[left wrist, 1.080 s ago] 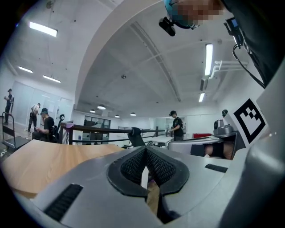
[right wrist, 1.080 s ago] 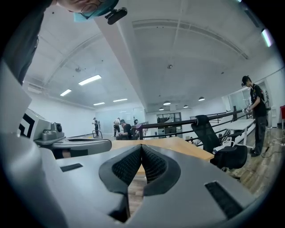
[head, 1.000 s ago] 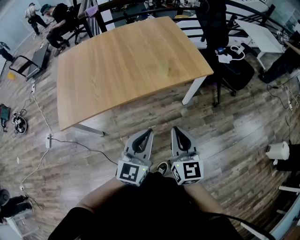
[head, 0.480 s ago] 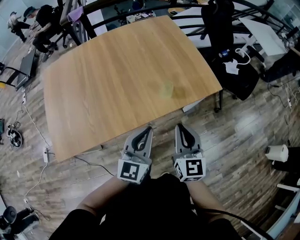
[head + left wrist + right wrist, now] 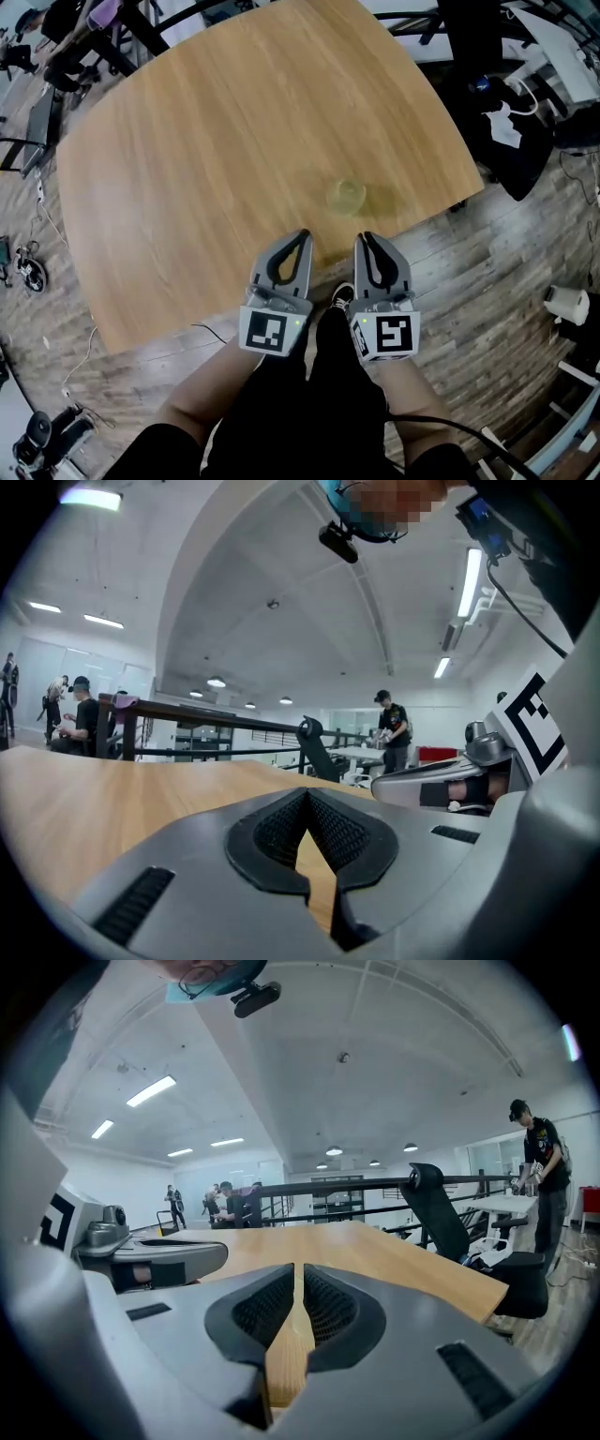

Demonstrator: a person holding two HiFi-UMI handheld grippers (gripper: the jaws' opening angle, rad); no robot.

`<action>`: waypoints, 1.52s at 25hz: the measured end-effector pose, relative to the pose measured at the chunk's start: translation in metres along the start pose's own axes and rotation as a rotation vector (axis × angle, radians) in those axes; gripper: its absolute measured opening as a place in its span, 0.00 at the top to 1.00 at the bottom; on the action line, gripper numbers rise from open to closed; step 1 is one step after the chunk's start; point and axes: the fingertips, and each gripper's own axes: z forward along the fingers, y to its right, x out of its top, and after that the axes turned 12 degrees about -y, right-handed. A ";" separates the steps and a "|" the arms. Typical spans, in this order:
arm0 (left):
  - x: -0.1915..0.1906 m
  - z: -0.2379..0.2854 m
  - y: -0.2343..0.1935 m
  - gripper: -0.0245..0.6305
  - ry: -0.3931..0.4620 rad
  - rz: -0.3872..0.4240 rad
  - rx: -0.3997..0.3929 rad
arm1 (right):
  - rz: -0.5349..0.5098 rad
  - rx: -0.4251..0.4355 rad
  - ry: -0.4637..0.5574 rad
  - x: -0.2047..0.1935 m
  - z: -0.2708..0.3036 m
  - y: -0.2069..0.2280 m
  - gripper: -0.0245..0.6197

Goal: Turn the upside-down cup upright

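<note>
Bench (image 5: 187, 141) now much closer than a second ago; cup (image 5: 346, 194) sits mid-frame, just above left claw (image 5: 302, 235) and right claw (image 5: 364, 238). Both closed tight, empty; still only approaching.

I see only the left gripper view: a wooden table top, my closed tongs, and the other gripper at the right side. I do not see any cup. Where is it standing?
Observer: The head view shows the cup on the table near its front edge, ahead of the right tongs.
Operator: Are the right tongs open?
Observer: No. The right gripper view shows them shut, with nothing between them.
Operator: Does anything touch the cup?
Observer: No. In the head view the left tongs and the right tongs are both apart from it.
</note>
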 end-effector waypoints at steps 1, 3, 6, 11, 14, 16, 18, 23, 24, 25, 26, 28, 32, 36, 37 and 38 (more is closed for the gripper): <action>-0.007 0.011 -0.003 0.95 -0.004 -0.010 0.003 | 0.002 0.000 -0.005 -0.006 0.010 0.004 0.94; -0.019 0.031 -0.008 0.95 -0.014 -0.013 0.008 | 0.010 0.004 -0.018 -0.019 0.027 0.012 0.94; -0.033 0.054 -0.014 0.95 -0.019 0.011 0.015 | 0.015 0.022 -0.038 -0.035 0.049 0.018 0.94; -0.047 0.077 -0.023 0.95 -0.019 -0.020 0.028 | -0.006 0.099 -0.096 -0.055 0.069 0.015 0.79; -0.050 0.085 -0.024 0.92 -0.032 -0.024 0.010 | 0.011 0.138 -0.116 -0.060 0.080 0.015 0.66; -0.049 0.089 -0.025 0.88 -0.036 -0.010 0.001 | 0.018 0.142 -0.121 -0.060 0.088 0.016 0.63; -0.049 0.092 -0.025 0.85 -0.042 0.003 -0.011 | 0.017 0.138 -0.115 -0.057 0.094 0.015 0.60; -0.055 0.091 -0.023 0.78 -0.061 -0.005 -0.036 | 0.003 0.119 -0.103 -0.049 0.107 0.020 0.55; -0.055 0.090 -0.023 0.78 -0.063 -0.006 -0.037 | 0.005 0.119 -0.100 -0.047 0.109 0.021 0.54; -0.055 0.089 -0.023 0.77 -0.065 -0.008 -0.039 | 0.005 0.119 -0.098 -0.044 0.112 0.022 0.53; -0.054 0.088 -0.023 0.77 -0.065 -0.011 -0.040 | 0.003 0.117 -0.097 -0.042 0.114 0.023 0.52; -0.051 0.085 -0.025 0.76 -0.064 -0.007 -0.041 | -0.008 0.115 -0.094 -0.038 0.119 0.023 0.52; -0.050 0.083 -0.029 0.75 -0.072 0.001 -0.037 | -0.037 0.128 -0.133 -0.038 0.128 0.017 0.52; -0.048 0.083 -0.034 0.75 -0.076 -0.014 -0.041 | -0.044 0.127 -0.119 -0.036 0.130 0.018 0.52; -0.048 0.083 -0.035 0.75 -0.074 -0.023 -0.044 | -0.037 0.130 -0.106 -0.034 0.129 0.018 0.52; -0.048 0.082 -0.036 0.75 -0.072 -0.034 -0.051 | -0.024 0.136 -0.092 -0.030 0.127 0.019 0.52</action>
